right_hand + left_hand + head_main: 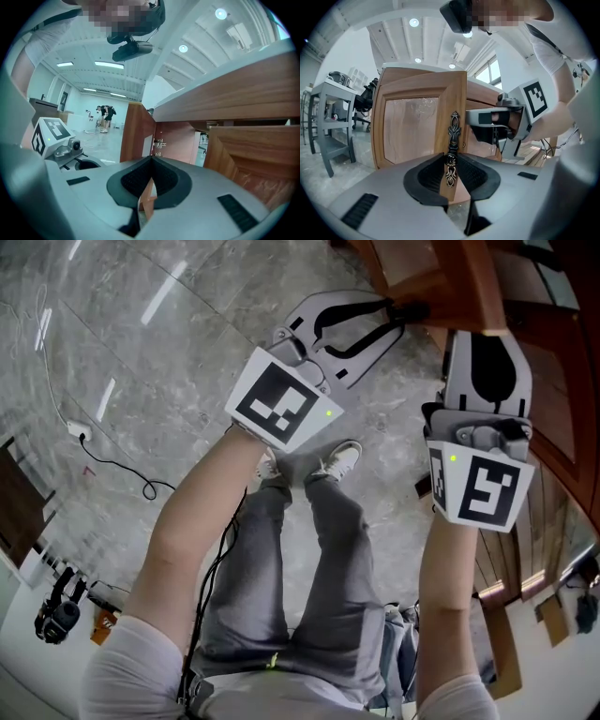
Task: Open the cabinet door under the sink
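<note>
**Under the counter: door ajar, both grippers on it**

Down at the cabinet front, the cabinet door stands swung part-way out. The opening step looks under way rather than done. The left gripper is clenched on the small round knob of the handle, low on the door's right-hand stile. The right gripper has its jaws pressed together on the door's free edge, as best I can judge. It looks along the inner face to a hinge at the far end. I'd say the next move is a steady pull outward along the hinge's arc. Both grips should go round together so the knob isn't wrenched sideways.

The door is warm brown wood, a raised frame round a pale, cloudy panel. The handle is dark, ornate metal, a slim pierced backplate with scrolled ends. A pale slab tops the cabinet, and I see no sink from here. A second door of the same wood shows to the right. The floor is glossy grey marbled stone.
</note>
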Available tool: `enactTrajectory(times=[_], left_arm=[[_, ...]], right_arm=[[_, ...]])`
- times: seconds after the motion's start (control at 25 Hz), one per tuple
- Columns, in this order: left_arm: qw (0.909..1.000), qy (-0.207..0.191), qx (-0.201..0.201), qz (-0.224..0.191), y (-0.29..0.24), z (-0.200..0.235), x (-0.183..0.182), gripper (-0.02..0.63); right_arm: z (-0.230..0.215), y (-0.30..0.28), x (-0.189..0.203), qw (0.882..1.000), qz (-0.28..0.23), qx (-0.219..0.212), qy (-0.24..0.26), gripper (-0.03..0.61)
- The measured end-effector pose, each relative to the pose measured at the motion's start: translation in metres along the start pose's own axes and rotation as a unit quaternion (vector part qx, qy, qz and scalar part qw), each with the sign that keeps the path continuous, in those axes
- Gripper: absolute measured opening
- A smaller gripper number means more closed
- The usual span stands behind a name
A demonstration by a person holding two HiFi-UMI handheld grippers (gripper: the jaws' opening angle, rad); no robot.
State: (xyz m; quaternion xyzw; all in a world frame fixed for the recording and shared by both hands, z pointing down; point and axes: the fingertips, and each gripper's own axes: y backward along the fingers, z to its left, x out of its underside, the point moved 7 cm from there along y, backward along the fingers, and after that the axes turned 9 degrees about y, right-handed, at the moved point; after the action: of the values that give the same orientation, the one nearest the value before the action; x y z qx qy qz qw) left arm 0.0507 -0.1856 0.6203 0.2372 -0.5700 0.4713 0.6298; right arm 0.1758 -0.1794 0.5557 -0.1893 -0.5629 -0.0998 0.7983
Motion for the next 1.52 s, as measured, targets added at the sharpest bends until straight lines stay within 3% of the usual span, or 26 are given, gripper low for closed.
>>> enactTrajectory(times=[0.52,0.76,0.88,1.52], left_arm=[[0.9991,0.017,-0.037,-0.005,0.030,0.001,0.005,0.087],[0.9983,0.003,-0.057,-0.015,0.053,0.002,0.004,0.083],[0.9976,-0.017,-0.061,-0.028,0.068,-0.001,0.001,0.021],[0.9884,-0.017,-0.135,-0.068,0.123,0.024,-0.017,0.018]], right_arm=[[0.029,0.002,-0.012,1.000,0.000,0.002,0.009,0.029],[0.047,-0.002,-0.021,1.000,-0.002,0.013,0.002,0.029],[0.049,-0.004,-0.023,1.000,-0.002,0.018,0.004,0.029],[0.089,-0.021,-0.042,1.000,0.004,0.011,0.019,0.029]])
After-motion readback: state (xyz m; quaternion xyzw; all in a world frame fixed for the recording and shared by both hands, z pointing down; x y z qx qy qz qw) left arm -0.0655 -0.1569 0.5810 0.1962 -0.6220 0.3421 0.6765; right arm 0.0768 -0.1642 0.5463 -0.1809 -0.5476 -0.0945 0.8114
